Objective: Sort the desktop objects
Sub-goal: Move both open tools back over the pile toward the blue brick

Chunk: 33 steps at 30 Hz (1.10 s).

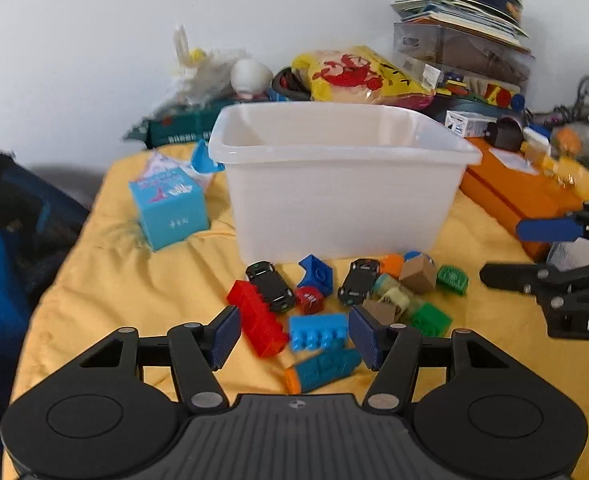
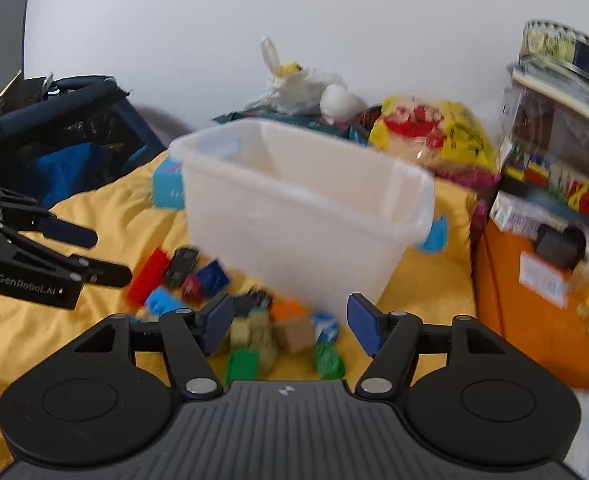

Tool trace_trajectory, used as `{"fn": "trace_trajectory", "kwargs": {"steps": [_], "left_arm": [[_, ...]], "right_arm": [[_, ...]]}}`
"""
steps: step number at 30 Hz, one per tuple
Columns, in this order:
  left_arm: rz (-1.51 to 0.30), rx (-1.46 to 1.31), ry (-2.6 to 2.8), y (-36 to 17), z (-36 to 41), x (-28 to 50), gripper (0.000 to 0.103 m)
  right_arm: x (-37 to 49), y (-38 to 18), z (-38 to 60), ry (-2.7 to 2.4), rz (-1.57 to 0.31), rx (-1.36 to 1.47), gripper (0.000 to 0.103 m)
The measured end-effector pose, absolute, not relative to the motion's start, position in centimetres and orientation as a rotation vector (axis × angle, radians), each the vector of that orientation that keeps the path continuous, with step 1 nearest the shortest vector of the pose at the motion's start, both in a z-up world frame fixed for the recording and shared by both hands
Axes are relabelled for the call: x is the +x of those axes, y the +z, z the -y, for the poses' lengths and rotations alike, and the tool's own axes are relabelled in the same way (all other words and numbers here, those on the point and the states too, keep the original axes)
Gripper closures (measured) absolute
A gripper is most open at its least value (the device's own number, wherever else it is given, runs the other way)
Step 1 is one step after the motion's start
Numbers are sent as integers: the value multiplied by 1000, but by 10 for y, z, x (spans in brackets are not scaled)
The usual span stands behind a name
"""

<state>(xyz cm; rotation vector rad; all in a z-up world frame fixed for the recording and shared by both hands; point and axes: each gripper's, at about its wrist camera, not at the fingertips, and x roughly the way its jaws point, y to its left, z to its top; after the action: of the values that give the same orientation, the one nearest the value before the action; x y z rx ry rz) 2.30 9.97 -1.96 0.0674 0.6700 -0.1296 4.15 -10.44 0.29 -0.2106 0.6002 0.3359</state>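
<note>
Bin [image 1: 334, 208] behind toy pile [image 1: 334, 300]

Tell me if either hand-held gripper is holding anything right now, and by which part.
Nothing is held. The left hand-held gripper and right hand-held gripper are both open above the toys, empty between their pads.

A lived-in home: yellow bedsheet [image 1: 106, 280], toy bricks [image 1: 256, 322], stacked books [image 1: 460, 16].

White lettering "GenRobot.AI" stands on the black side of the left claw [image 2: 60, 254] in the right wrist view, the letters "DA" show on the right claw [image 1: 534, 252] at the left wrist view's edge, and other print is too blurred to read.
</note>
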Motion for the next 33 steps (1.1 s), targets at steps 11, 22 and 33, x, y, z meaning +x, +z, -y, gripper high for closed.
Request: {"fn": "trace_trajectory", "kwargs": {"steps": [11, 22, 33], "left_arm": [[-741, 118, -196, -38, -64, -5, 39], [-791, 32, -145, -48, -57, -23, 39], [-761, 226, -241, -56, -56, -10, 39]], "right_arm": [[17, -28, 121, 348, -763, -106, 36], [-1, -33, 129, 427, -785, -151, 34], [12, -39, 115, 339, -828, -132, 53]]}}
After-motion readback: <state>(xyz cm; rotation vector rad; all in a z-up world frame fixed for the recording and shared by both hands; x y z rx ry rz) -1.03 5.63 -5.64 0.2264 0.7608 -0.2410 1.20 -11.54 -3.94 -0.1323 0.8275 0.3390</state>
